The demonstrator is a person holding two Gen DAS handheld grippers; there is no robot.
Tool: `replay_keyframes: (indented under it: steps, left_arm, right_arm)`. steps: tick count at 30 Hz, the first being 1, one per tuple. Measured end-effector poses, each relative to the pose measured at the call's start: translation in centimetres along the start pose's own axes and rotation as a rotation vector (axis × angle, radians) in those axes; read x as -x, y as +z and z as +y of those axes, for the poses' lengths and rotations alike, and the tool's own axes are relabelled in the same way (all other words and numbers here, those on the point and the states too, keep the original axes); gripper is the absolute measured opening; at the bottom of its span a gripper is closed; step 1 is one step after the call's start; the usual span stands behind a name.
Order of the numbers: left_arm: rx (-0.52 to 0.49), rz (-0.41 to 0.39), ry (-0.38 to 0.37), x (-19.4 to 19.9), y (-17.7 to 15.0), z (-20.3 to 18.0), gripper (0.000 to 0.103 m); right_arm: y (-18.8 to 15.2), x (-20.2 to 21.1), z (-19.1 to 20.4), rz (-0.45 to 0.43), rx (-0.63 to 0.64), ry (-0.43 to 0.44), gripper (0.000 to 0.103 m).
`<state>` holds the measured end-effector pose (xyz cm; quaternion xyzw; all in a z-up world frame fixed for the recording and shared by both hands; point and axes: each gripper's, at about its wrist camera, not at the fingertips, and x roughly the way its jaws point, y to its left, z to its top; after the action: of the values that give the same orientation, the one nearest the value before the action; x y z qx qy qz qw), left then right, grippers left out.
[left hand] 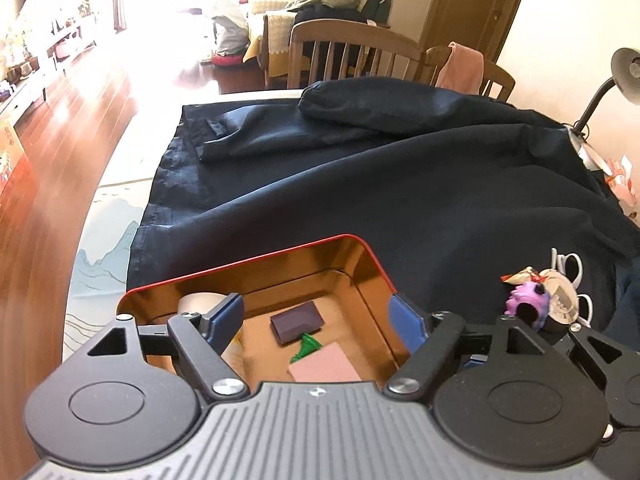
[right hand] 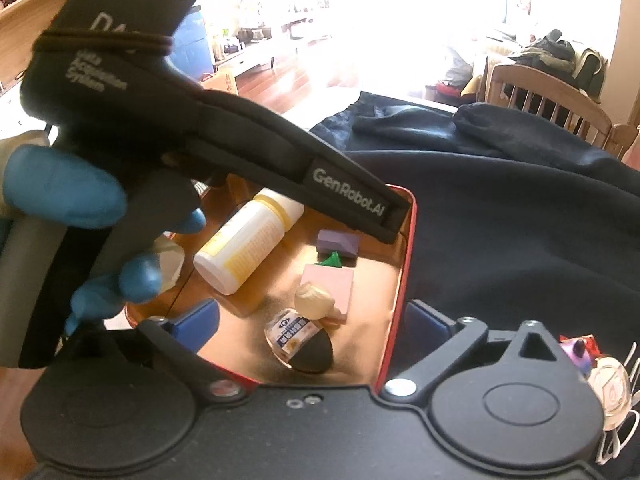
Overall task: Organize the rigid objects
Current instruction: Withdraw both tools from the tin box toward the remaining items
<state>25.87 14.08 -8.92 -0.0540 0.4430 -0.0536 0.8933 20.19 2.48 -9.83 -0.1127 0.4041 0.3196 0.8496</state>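
A red tin [left hand: 248,262] with a gold inside lies on the dark cloth. In it lie a purple block [left hand: 297,322], a green piece [left hand: 306,347] and a pink block [left hand: 326,366]. My left gripper [left hand: 318,314] hangs open above them, holding nothing. The right wrist view shows the tin [right hand: 408,264] again with a white bottle [right hand: 244,248] on its side, a cream figure [right hand: 314,300] and a clear capsule with a black end [right hand: 300,344]. My right gripper [right hand: 312,324] is open over the capsule, pads apart from it. A blue-gloved hand [right hand: 60,188] holds the left gripper [right hand: 394,222].
A dark cloth [left hand: 400,184] covers most of the table. To the right of the tin sits a small pile with a purple toy [left hand: 528,304] and white loops [left hand: 572,276]. Wooden chairs [left hand: 352,48] stand behind, a desk lamp [left hand: 624,76] at far right. The table edge [left hand: 100,248] runs along the left.
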Motion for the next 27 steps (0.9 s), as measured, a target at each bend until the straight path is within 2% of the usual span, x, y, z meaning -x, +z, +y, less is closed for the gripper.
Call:
replay_keyframes:
  steps: [5,9,17,27]
  left_arm:
    - [0.031,-0.021,-0.024,1.8,-0.4,-0.8,0.080]
    - [0.046,-0.037,-0.044,3.3,-1.1,-1.9,0.084]
    - [0.019,-0.073,-0.014,5.1,-2.8,-5.2,0.084]
    - [-0.005,-0.118,-0.036,6.1,-4.6,-9.9,0.084]
  right_arm:
    - [-0.7,1.7,-0.6,-0.027,-0.003,0.013,0.102]
    - [-1.2,3.2,-1.9,-0.047,-0.027,0.028,0.102]
    - [-3.6,6.9,-5.8,-0.081,-0.087,0.038,0.103]
    - [-6.9,10.8,-12.0,-0.093,-0.162,-0.032,0.103]
